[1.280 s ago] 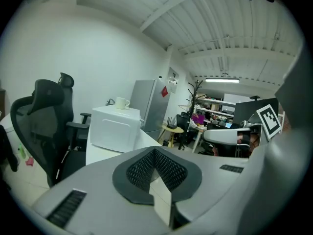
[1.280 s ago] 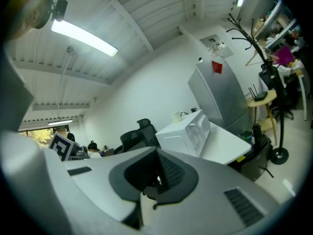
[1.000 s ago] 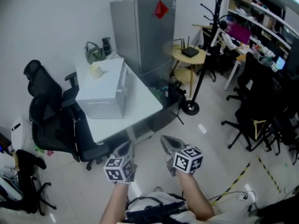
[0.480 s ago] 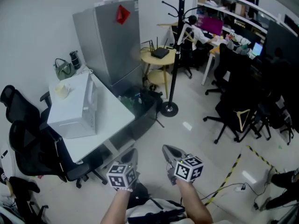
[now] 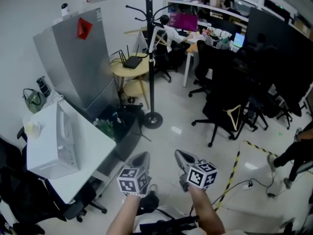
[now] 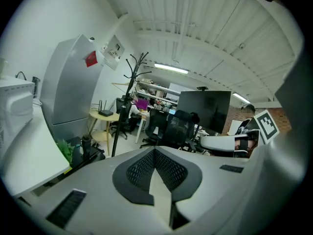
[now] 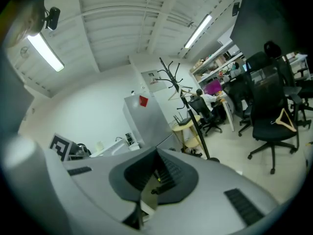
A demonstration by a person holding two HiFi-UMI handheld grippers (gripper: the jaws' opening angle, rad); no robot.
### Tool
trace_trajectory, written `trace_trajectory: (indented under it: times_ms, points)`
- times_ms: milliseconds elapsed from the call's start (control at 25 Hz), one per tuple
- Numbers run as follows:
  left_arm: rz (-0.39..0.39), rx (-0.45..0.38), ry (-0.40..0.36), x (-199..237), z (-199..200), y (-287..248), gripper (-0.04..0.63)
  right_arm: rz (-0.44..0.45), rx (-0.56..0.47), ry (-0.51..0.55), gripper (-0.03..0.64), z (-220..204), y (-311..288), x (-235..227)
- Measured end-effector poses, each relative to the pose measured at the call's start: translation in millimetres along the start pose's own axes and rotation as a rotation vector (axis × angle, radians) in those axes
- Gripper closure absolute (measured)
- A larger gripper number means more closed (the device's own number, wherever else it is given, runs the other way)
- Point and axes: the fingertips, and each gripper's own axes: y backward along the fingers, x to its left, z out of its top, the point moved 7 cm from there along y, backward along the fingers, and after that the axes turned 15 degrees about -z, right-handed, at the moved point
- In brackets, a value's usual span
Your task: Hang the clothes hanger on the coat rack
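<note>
Both closed, empty: left tool (image 5: 141,156), right tool (image 5: 183,155).

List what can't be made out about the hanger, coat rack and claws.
- Coat rack: top cut off by the head view's upper edge.
- Wooden hanger on the black chair: too small to see how its hook sits.
- Pale bar across the rack: too small to identify.
- Left claw, right claw: head view too small for their gap; own views show both shut, empty.
</note>
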Motion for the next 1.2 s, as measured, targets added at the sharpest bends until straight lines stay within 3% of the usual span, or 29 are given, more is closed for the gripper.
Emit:
trace_trajectory:
  times_ms: [240, 640, 960, 1200]
  points:
    - [-0.08, 0.047, -0.02, 36.9, 33.8, -73.5, 0.598, -0.057, -0.028, -0.024, 0.607, 30.5, -52.3, -26.9]
    - [-0.247, 0.15, -0.035, 65.5, 53.3, -200.3, 0.598, -0.219, -0.089, -0.082, 0.607, 72.9, -99.8, -103.6]
    - [-0.415, 0.257, -0.054, 42.8, 51.3, -280.2, 0.597, -0.387, -0.136, -0.17, 0.607, 83.1, -81.1, -157.0]
    - [-0.461, 0.28, -0.075, 1.0, 50.4, -371.5, 0.597, -0.395, -0.145, -0.216, 0.606, 107.9, -78.9, -241.7]
